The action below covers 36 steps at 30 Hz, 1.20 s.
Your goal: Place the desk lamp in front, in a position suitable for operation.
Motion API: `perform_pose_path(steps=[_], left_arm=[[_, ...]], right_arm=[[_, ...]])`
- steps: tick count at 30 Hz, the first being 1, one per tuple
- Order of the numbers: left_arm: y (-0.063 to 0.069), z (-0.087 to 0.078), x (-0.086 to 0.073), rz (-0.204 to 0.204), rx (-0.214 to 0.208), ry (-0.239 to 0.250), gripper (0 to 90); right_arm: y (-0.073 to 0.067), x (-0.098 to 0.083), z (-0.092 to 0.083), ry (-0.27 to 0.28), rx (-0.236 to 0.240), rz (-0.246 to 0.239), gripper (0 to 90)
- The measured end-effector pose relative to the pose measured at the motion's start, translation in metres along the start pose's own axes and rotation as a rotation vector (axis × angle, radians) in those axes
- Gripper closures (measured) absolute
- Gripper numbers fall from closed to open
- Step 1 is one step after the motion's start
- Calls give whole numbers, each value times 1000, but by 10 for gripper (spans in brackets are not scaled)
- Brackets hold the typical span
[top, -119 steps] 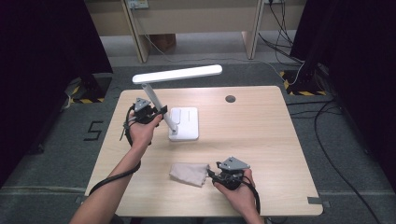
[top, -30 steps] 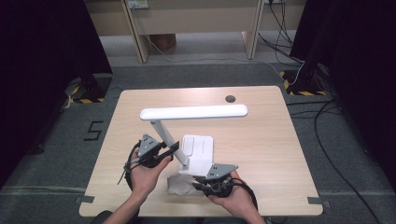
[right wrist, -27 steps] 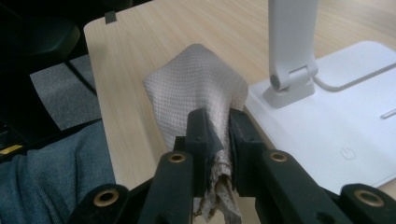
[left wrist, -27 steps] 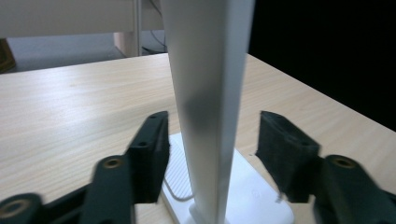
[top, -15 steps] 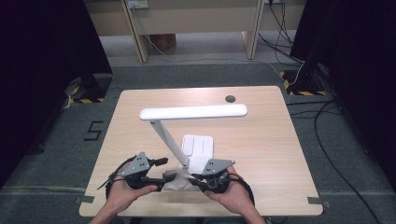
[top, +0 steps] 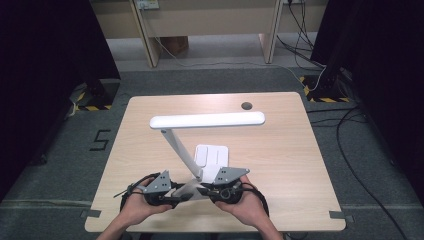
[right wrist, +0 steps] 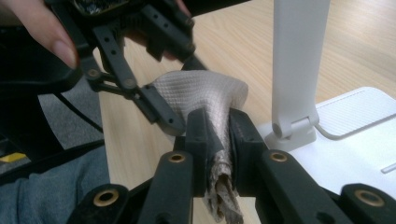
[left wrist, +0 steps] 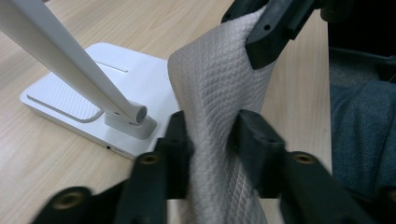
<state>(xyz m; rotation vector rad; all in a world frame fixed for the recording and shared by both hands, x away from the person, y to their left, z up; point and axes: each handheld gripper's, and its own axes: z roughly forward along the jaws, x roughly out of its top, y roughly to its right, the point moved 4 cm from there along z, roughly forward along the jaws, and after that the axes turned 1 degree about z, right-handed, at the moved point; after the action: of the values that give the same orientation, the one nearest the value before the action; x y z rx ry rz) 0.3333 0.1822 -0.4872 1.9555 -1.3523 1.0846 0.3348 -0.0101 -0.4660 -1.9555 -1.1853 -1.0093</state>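
Observation:
A beige waffle-weave cloth (top: pixel 189 189) hangs between my two grippers just above the table's front edge. My left gripper (top: pixel 179 196) has just been closing and now presses on the cloth (left wrist: pixel 219 93) between its pads (left wrist: pixel 212 135). From the other side my right gripper (top: pixel 204 190) is shut on a bunched fold of the cloth (right wrist: pixel 205 93), its fingertips (right wrist: pixel 218 130) tight on it. In the left gripper view the right gripper's jaw (left wrist: pixel 271 32) pinches the cloth's top edge. The two grippers face each other, nearly touching.
A white desk lamp stands right behind the grippers: flat base (top: pixel 212 155), slanted arm (top: pixel 177 150) and long head (top: pixel 207 120) over the table's middle. Its hinge (right wrist: pixel 292 128) is close to my right jaws. The wooden table (top: pixel 280 150) has a dark cable hole (top: pixel 245 105) at the back.
My left gripper left the lamp's arm, dropped toward the front edge and closed on the cloth that the right gripper holds. Four seconds ago the lamp stood farther back and to the left.

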Motion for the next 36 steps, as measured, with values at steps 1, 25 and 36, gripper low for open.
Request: perform_pose_path(steps=[1,25,36], left_arm=[[0,-1,0,5,5,3,706],[-23,-66,-16,-77,284,102,836],[-26,-86,-6,-34,325,137,836]], right_arm=[[0,0,0,0,0,0,798],[68,-48,-3,7,-356,194,539],[69,-53,-4,-27,-397,181,538]])
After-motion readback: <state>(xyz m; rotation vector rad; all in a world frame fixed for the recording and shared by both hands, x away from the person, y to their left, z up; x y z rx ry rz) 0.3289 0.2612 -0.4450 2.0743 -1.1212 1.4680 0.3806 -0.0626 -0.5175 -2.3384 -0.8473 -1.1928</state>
